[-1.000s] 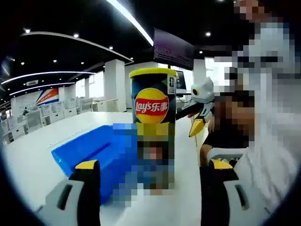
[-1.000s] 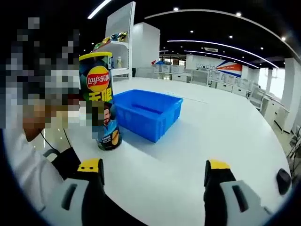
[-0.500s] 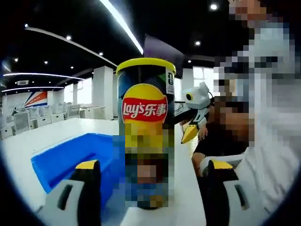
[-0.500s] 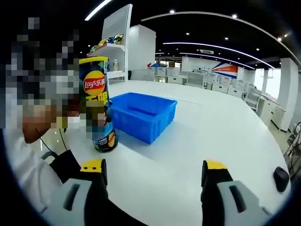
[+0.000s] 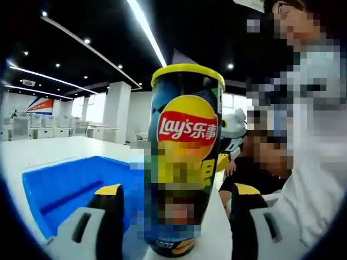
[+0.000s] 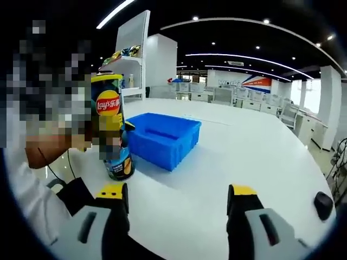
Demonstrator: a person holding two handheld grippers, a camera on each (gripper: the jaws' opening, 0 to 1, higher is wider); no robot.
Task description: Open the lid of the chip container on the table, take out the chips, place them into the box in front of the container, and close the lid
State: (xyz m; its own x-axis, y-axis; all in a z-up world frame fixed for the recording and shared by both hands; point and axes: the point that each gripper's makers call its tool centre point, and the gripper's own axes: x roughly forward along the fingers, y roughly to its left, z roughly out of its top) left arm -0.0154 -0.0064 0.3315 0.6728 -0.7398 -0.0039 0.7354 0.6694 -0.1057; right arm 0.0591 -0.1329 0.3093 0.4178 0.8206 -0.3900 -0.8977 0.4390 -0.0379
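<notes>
The chip container (image 5: pixel 184 135) is a tall dark can with a Lay's logo and a yellow lid (image 5: pixel 188 69) that is shut on top. It stands upright on the white table, very close in the left gripper view. My left gripper (image 5: pixel 177 190) is open, with one jaw on each side of the can's lower half; I cannot tell if they touch it. The blue box (image 5: pixel 57 189) lies open just left of the can. In the right gripper view the can (image 6: pixel 111 135) and the blue box (image 6: pixel 162 138) stand farther off, and my right gripper (image 6: pixel 177 190) is open over bare table.
A person sits close behind the can, at the table's edge. The white table (image 6: pixel 249 157) stretches wide to the right of the box. A small black object (image 6: pixel 323 205) lies near its right edge. A white shelf (image 6: pixel 130 59) stands beyond the table.
My left gripper has closed in on the can, which now looms large between its open jaws. The right gripper has drawn back slightly; can and box have not moved.
</notes>
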